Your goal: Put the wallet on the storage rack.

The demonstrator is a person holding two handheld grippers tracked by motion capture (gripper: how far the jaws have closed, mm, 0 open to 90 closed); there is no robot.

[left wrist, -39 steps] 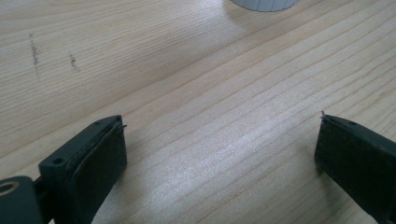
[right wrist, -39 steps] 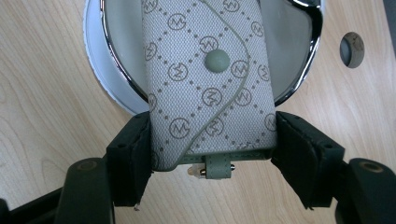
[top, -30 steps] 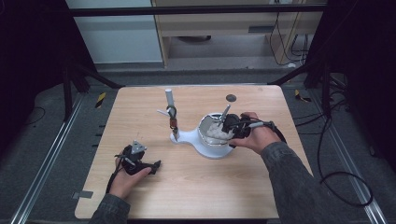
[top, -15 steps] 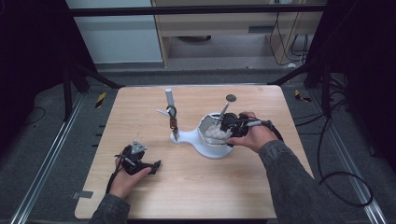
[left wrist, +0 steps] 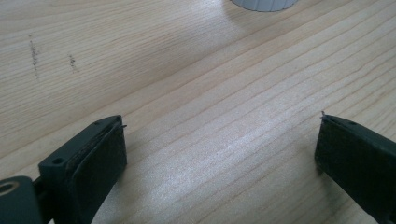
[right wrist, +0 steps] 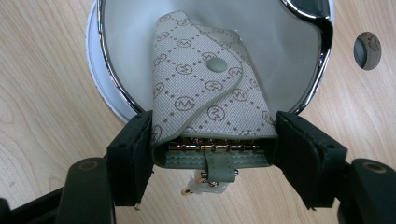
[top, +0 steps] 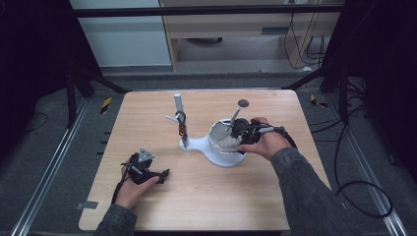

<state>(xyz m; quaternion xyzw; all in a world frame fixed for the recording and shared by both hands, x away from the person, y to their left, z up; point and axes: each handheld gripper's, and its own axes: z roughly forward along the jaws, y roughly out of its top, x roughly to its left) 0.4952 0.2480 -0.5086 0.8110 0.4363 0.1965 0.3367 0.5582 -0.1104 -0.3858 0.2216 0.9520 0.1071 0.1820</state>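
Observation:
A beige monogrammed key case [right wrist: 205, 84] with a green snap and a row of metal hooks is clamped by its sides in my right gripper [right wrist: 215, 121]. It hangs partly over the white, chrome-rimmed bowl [right wrist: 130, 42]. In the high view the right gripper [top: 241, 133] sits at the bowl's [top: 216, 147] right rim, with the pale key case [top: 229, 143] inside it. My left gripper [top: 164, 173] rests low on the table's front left. Its jaws stand wide apart over bare wood, with nothing between them in the left gripper view [left wrist: 222, 123].
The bowl's white base runs left to an upright white post [top: 177, 103], from which a small brown item [top: 183, 130] hangs. A dark round disc [top: 243, 103] lies behind the bowl, also seen in the right gripper view [right wrist: 367, 50]. The wooden table [top: 206, 196] ends close in front.

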